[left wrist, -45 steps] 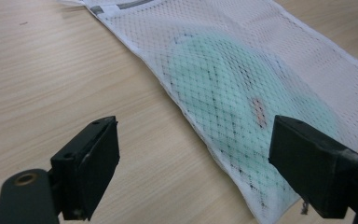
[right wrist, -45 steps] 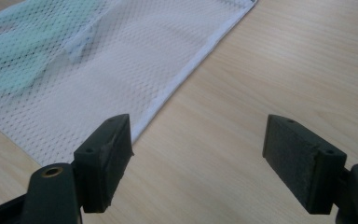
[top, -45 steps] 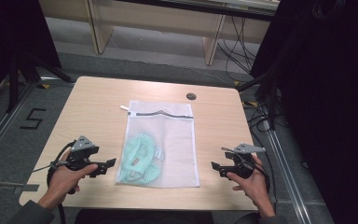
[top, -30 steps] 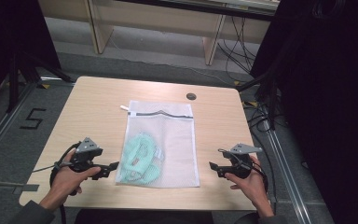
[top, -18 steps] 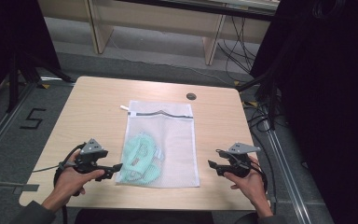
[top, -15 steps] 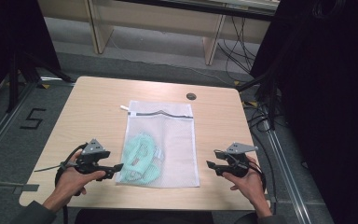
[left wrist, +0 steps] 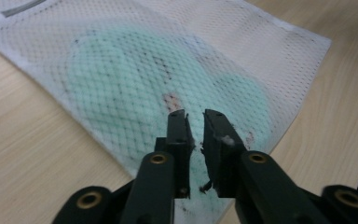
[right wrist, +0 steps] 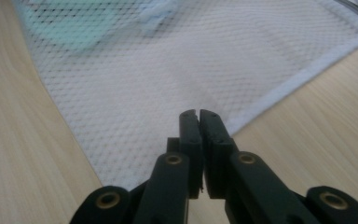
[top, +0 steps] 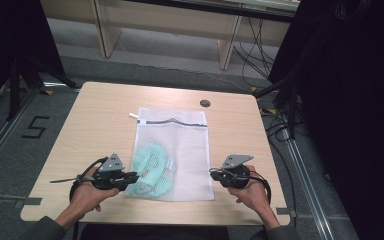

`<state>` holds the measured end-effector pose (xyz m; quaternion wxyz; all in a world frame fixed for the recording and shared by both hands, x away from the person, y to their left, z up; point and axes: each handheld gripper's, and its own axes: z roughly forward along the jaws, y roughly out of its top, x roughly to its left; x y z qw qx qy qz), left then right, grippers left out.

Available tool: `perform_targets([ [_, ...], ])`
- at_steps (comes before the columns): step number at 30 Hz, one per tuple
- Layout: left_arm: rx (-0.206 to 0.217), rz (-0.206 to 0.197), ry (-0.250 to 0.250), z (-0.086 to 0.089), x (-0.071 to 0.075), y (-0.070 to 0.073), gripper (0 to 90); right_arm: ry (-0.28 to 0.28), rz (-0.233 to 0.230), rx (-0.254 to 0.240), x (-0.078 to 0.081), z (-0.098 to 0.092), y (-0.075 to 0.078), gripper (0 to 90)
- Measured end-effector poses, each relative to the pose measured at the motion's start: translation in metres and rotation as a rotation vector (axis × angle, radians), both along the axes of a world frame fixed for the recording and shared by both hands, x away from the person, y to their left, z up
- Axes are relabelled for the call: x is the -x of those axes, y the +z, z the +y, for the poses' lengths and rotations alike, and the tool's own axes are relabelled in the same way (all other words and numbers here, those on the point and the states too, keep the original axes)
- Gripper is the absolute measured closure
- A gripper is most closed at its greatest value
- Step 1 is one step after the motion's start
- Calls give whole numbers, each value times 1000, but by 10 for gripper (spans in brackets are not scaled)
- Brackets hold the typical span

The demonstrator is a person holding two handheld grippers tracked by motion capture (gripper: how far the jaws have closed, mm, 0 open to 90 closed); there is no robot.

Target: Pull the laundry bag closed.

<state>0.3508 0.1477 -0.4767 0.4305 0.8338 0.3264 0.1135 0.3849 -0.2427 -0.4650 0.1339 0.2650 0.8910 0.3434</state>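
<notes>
Mint-green item (top: 152, 170) inside mesh bag (top: 180, 145) — veiled, blurred, unidentifiable.

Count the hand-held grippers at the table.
2. Left hand-held gripper at the mesh bag's near-left corner, over the green item; right hand-held gripper at its near-right edge.

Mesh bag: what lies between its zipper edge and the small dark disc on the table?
In the high view, bare tabletop separates the mesh bag from the dark disc.
</notes>
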Motion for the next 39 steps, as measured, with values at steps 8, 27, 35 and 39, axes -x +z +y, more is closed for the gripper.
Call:
perform_targets([
  [8,-18,33,-19,-10,-1,-6,893,42,65,47,-6,19,-7,900],
  [27,-121,18,-44,-18,-17,-20,894,125,95,199,-15,43,-26,900],
  [35,-122,35,-32,-14,-27,-22,894,145,71,214,-10,45,-26,900],
  [39,-118,40,-26,-14,-31,-24,894,148,87,220,-9,45,-25,900],
])
